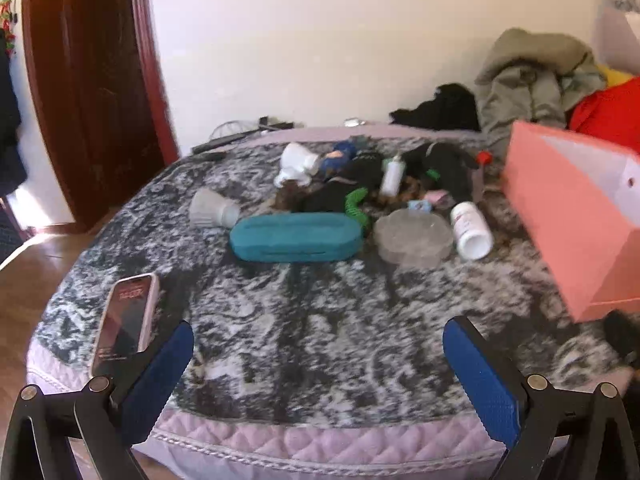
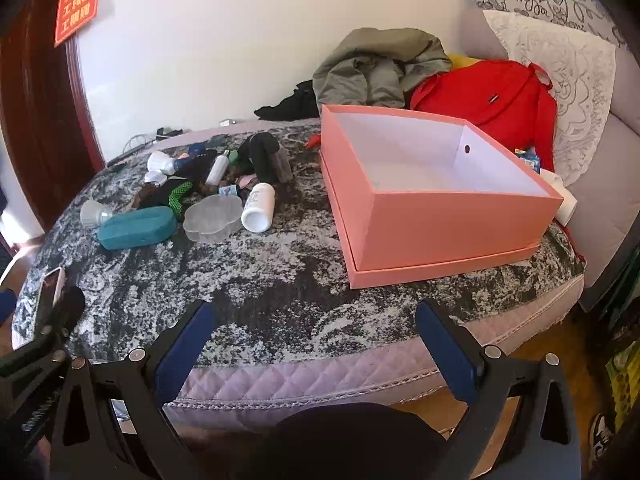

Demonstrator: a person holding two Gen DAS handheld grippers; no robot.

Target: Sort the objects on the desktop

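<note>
- A phone [image 1: 128, 320] in a pale case lies near the left front edge of the bed [image 1: 320, 340], which has a grey-and-white patterned cover with a quilted lilac border.
- The left gripper [image 1: 318, 360] hovers over the front edge of the bed, its blue-padded fingers [image 1: 160, 376] wide apart and holding nothing.
- Further back on the left lies a clear plastic cup [image 1: 212, 209] on its side, just beside a teal glasses case [image 1: 296, 237].
- Right of the case sit a frosted flower-shaped dish [image 1: 414, 238] and a white bottle [image 1: 471, 230] on its side, the two touching or nearly so.
- Behind them is a heap of small things: a green mesh item [image 1: 357, 206], a small white bottle [image 1: 392, 174], a white and blue toy [image 1: 312, 162], and dark cloth items too blurred to name.
- The right gripper [image 2: 314, 336] hangs above the bed's front edge, its fingers likewise spread and empty.
- A salmon-pink open box [image 2: 432, 188] with a white inside sits on the right part of the bed, resting in its lid and well apart from the heap.
- Behind the box lie a grey-green jacket [image 2: 376, 68] and a red garment [image 2: 488, 100].
</note>
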